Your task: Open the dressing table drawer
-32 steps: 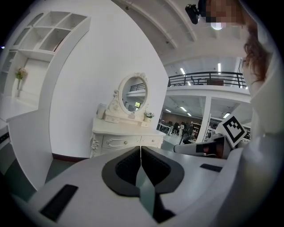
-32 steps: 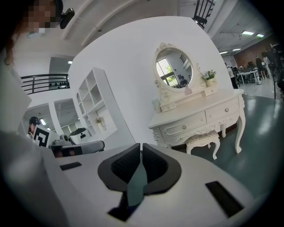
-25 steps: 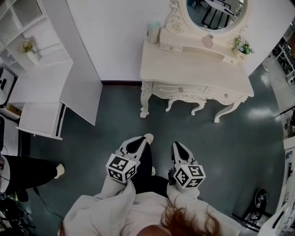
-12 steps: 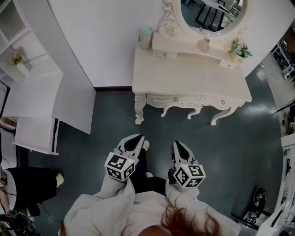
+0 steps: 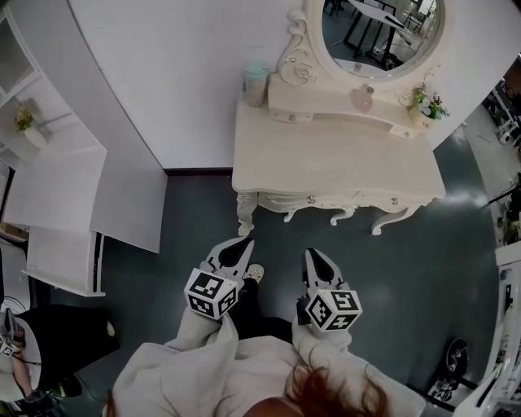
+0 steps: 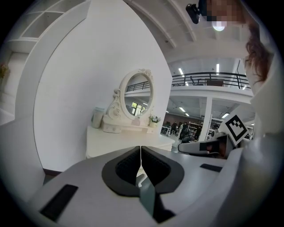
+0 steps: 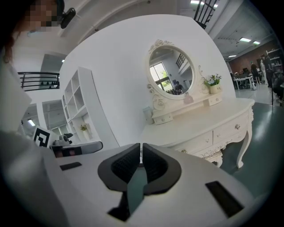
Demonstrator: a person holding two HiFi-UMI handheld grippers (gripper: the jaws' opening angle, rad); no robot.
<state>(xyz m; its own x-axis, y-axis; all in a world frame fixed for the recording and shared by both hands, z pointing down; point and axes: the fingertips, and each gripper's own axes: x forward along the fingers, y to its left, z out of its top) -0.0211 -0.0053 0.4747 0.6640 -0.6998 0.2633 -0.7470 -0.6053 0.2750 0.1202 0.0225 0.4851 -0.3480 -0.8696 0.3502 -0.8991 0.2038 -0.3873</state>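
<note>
A cream dressing table (image 5: 334,155) with an oval mirror (image 5: 381,24) stands against the white wall ahead of me. Its front drawers (image 5: 350,198) are closed, each with a small knob; they also show in the right gripper view as drawers (image 7: 222,133). My left gripper (image 5: 242,247) and right gripper (image 5: 313,256) hang side by side over the dark floor, short of the table's front edge. Both are shut with nothing between the jaws. In the left gripper view the dressing table (image 6: 128,137) lies ahead beyond my left gripper (image 6: 140,153). The right gripper (image 7: 141,150) points at the table's left end.
A pale green cup (image 5: 256,82), a pink item (image 5: 364,99) and a small flower pot (image 5: 426,104) sit on the table's back shelf. A white shelving unit (image 5: 57,187) stands at the left. A person's dark-clothed legs (image 5: 57,346) show at the lower left.
The dressing table has drawn nearer to both grippers and now sits closer under my view. Both grippers stayed shut and side by side.
</note>
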